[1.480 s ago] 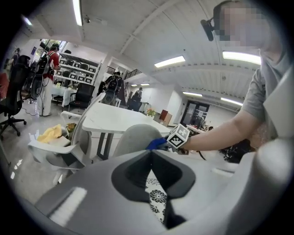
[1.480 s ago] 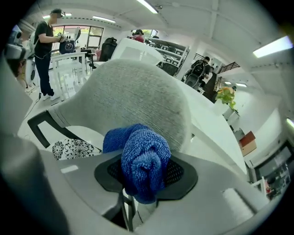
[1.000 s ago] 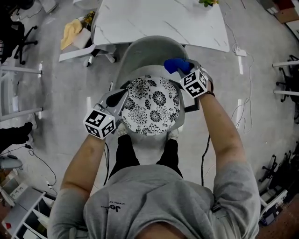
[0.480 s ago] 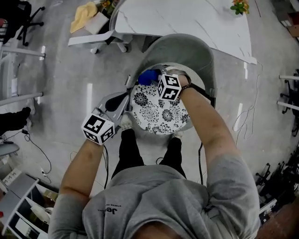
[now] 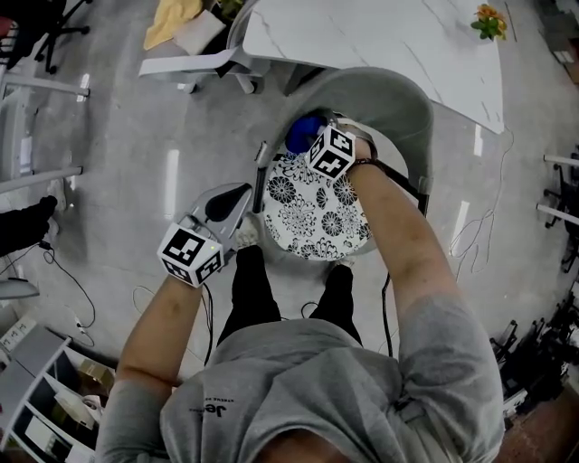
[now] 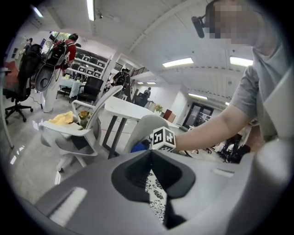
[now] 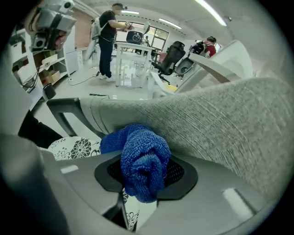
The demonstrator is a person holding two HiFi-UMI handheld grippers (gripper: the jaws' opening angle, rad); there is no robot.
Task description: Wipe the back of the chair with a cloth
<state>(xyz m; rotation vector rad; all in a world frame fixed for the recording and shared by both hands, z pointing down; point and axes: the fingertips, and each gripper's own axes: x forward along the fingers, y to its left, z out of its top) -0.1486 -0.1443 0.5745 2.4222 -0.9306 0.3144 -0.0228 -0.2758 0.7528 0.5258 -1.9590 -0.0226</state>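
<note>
Your R tongs are clamped on the cloth, right up against the chair back. L tongs are together, empty, just beside the seat.

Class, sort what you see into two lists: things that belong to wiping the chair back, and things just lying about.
Belongs to the job:
- blue cloth, clamped in the right hand-held gripper
- grey chair back

Just lying about:
- yellow cloth on the white chair
- marble-topped table
- orange flowers
</note>
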